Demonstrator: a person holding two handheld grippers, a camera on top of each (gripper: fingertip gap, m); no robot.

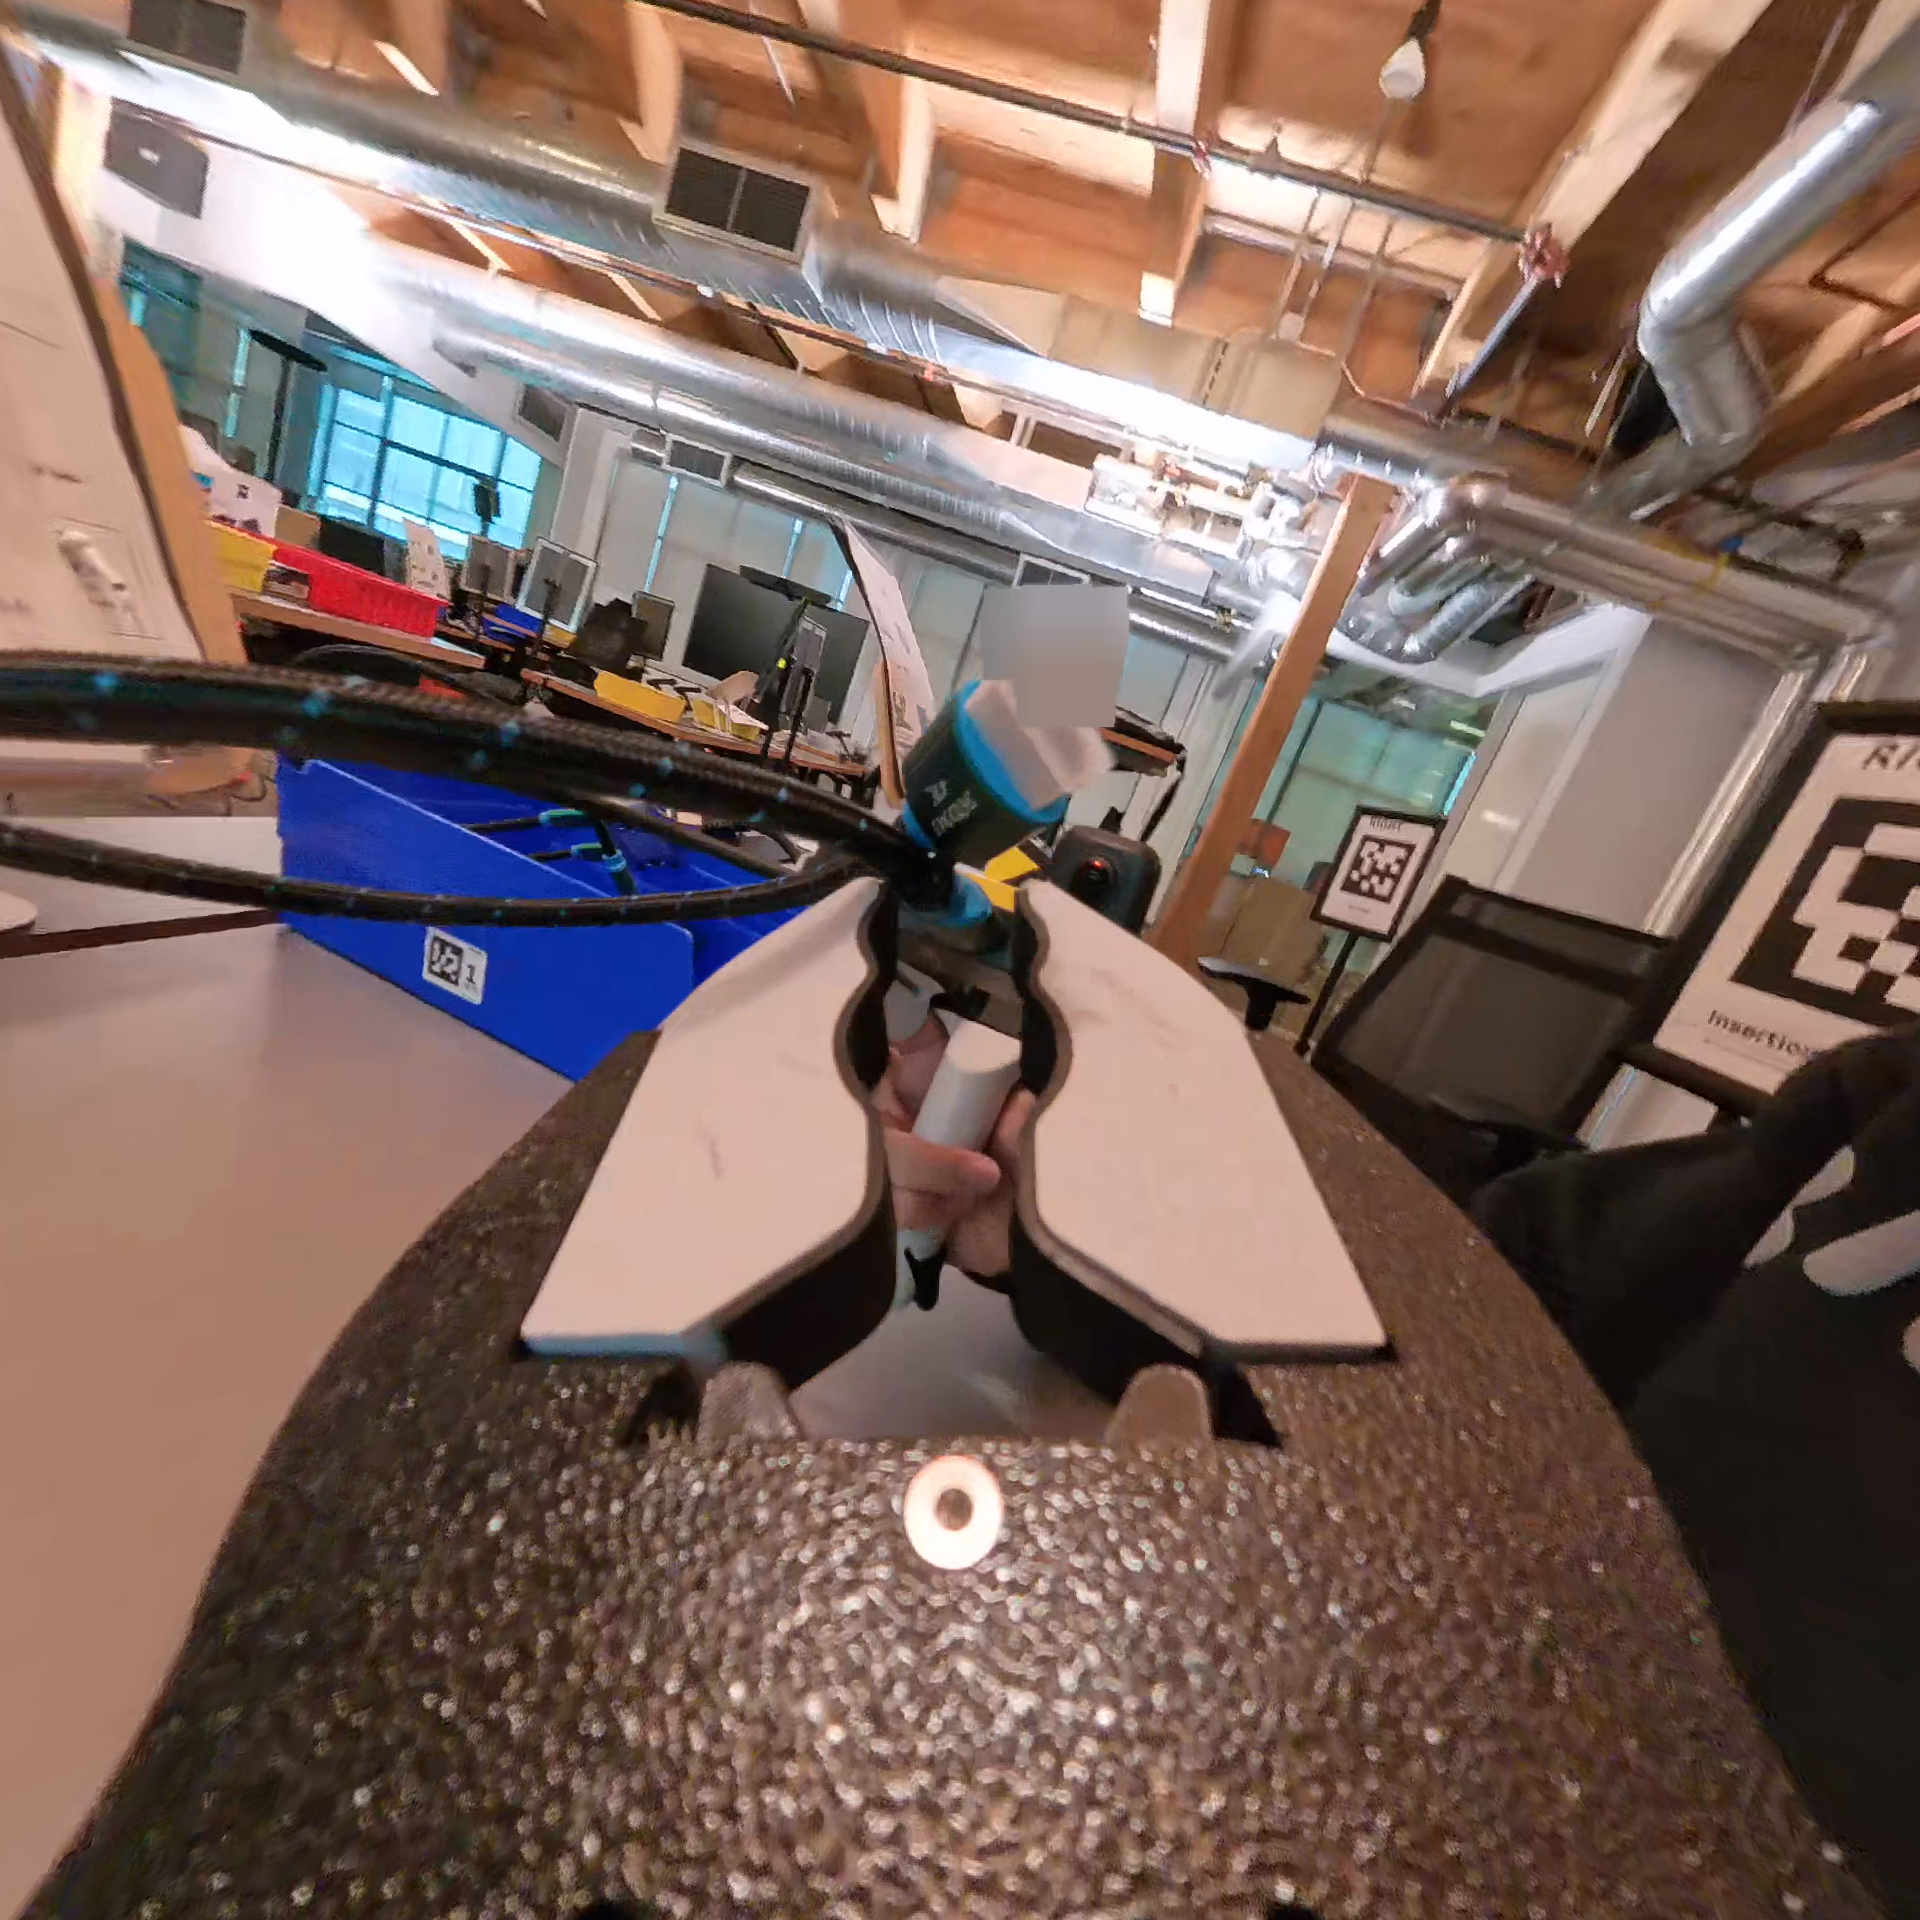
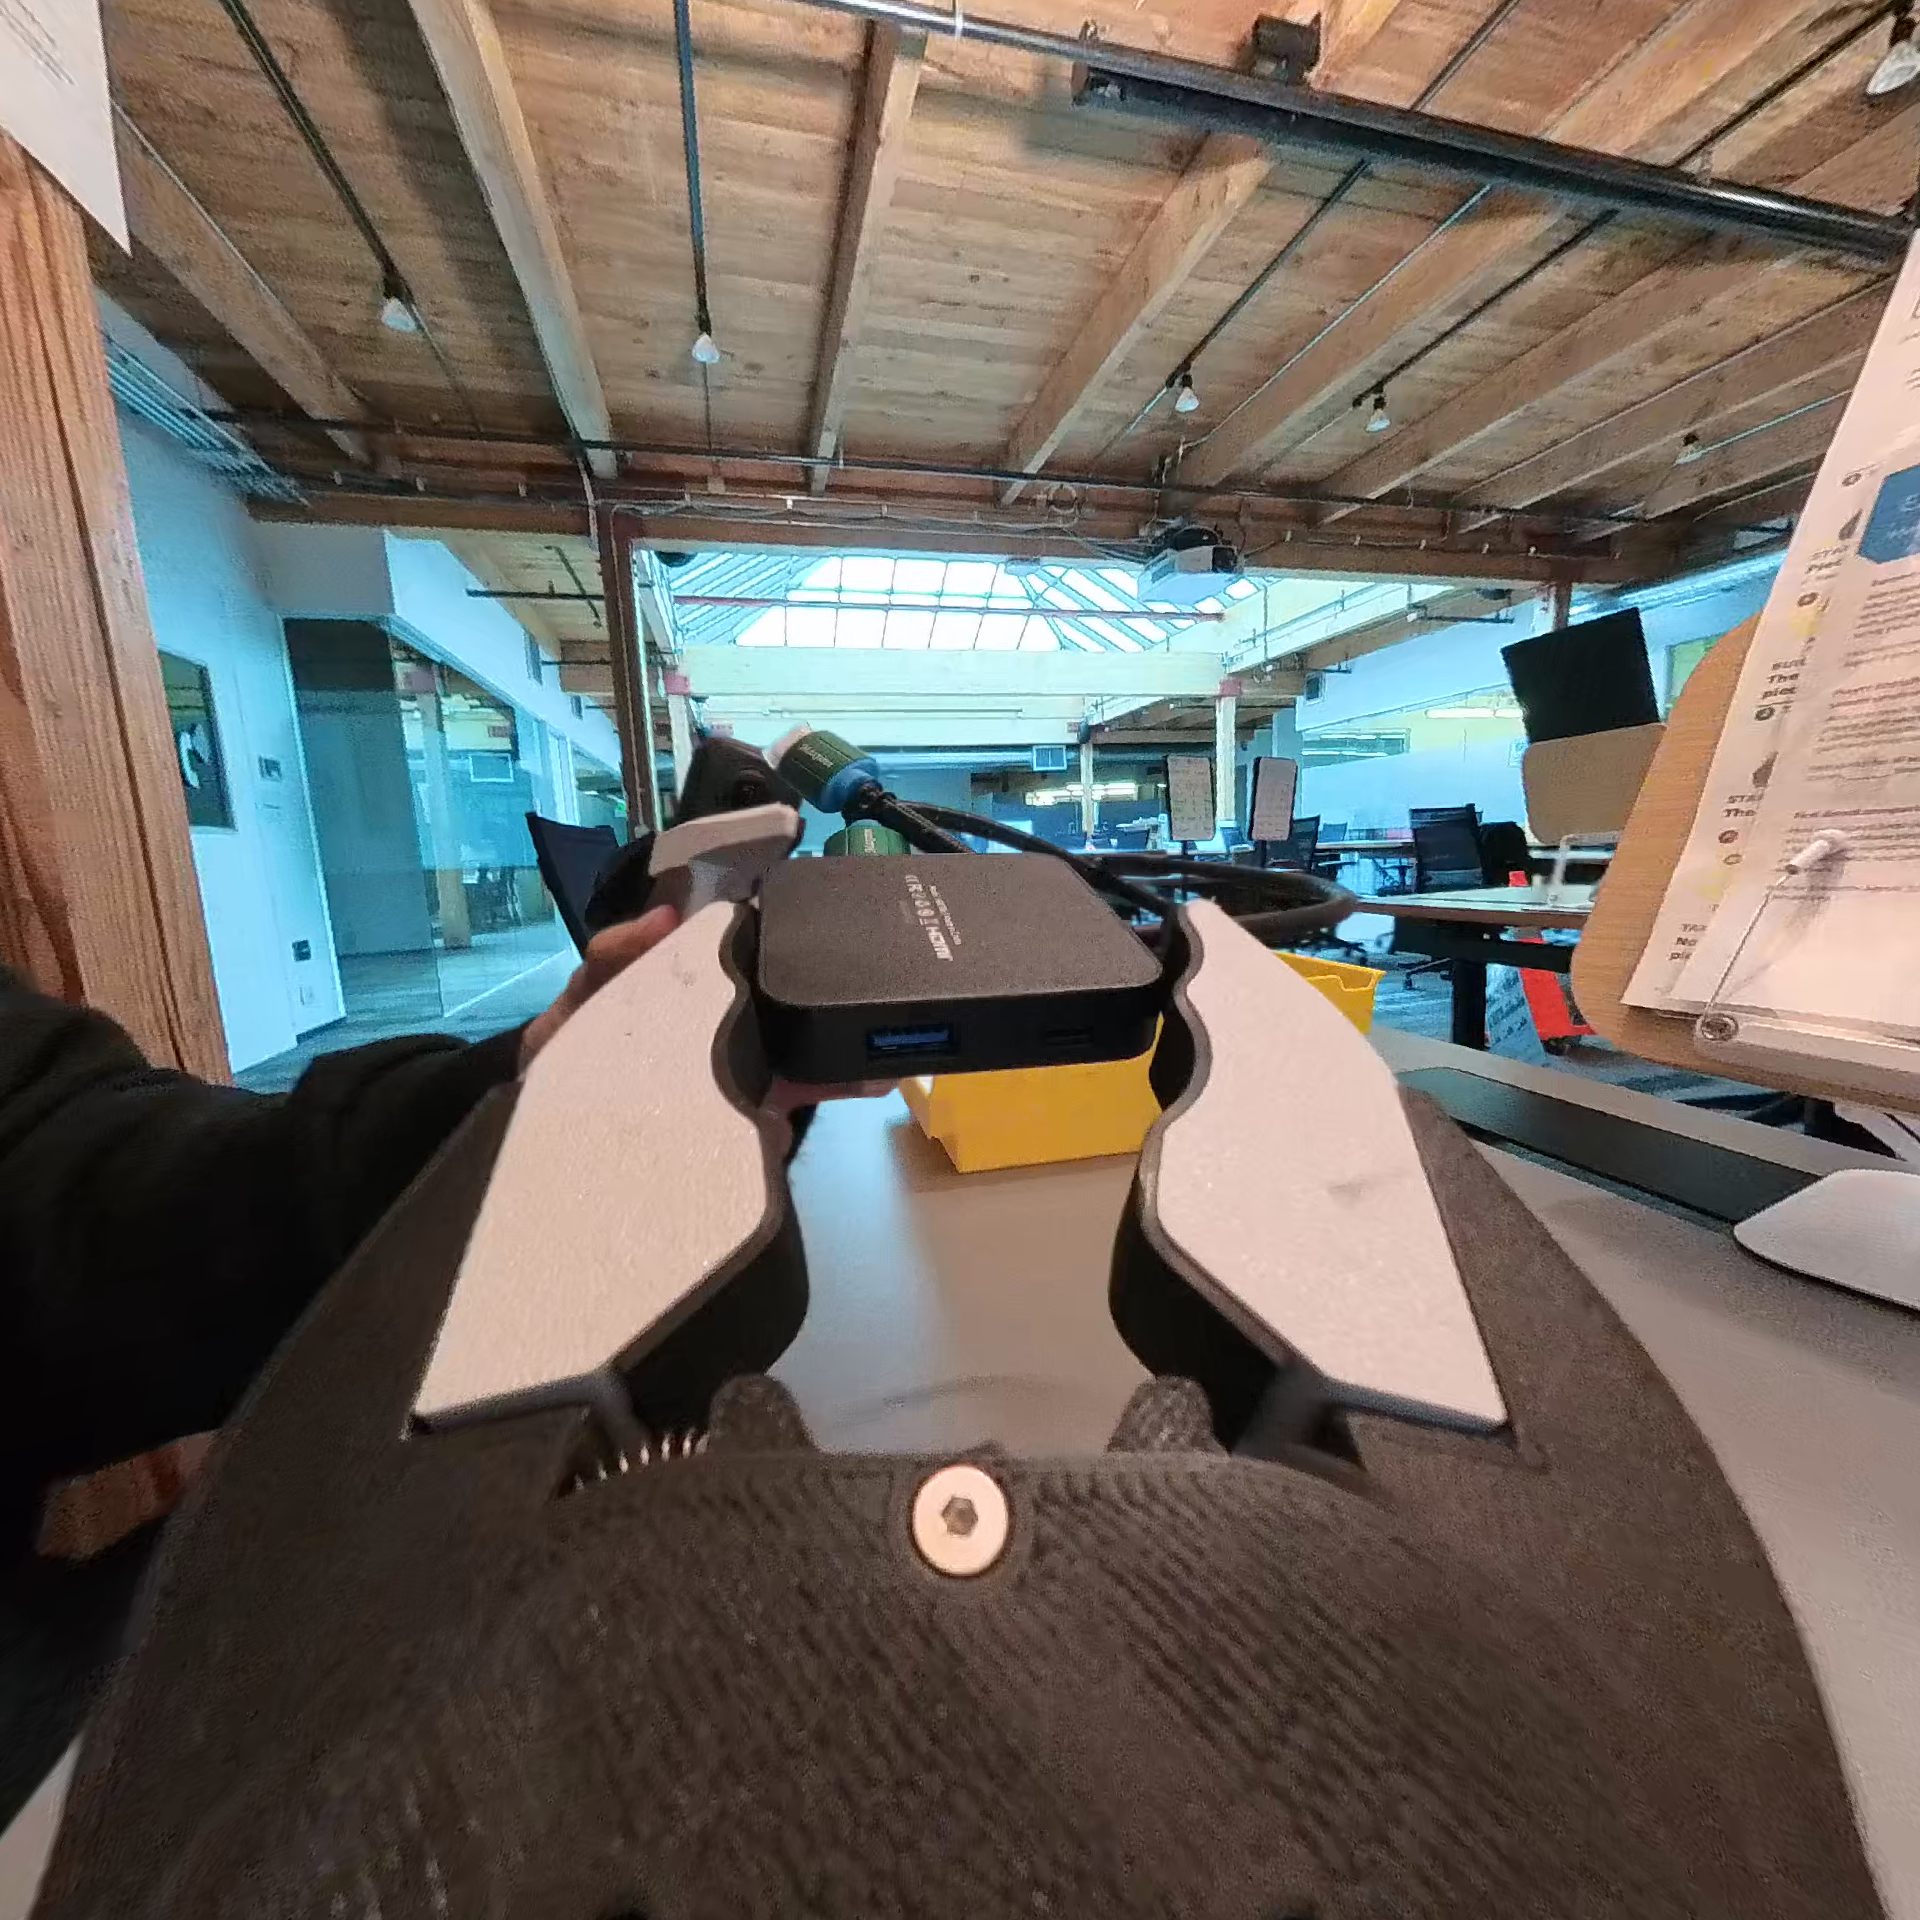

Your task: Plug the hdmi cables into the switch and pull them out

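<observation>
**Cable plug held clear of the switch, both tongs loaded**

Left tongs [image 1: 951, 914] are nearly together, clamped on the black braided cable [image 1: 468, 727] right at the neck of its plug [image 1: 977, 800]. The plug sits centre frame, its metal tip pointing to the upper right. Right tongs [image 2: 956, 935] are clamped on the sides of the flat black switch [image 2: 935, 935], held centre frame above the worktop [image 2: 935, 1299].

Judged step: plug is out of the switch, either about to go in or just freed. To do it well:
- turn the plug so its tip faces the switch's far edge
- match the flat side to the port
- push straight, no wiggle
- keep the right grip firm so the switch doesn't slip back

The grip on the neck looks thin, so the plug may pivot under load.

Views differ. Only the right wrist view shows the switch: its near face has a blue port and a small slot, with a yellow bin [image 2: 1029, 1122] behind and a second green plug [image 2: 868, 836] at the far edge. I cannot tell whether that plug is seated. The left wrist view shows the cable's long loop running off to the left and a blue bin [image 1: 520, 935]. It also shows the hand [image 1: 951, 1164] on the right tongs' white handle. It shows no switch and no ports.
</observation>
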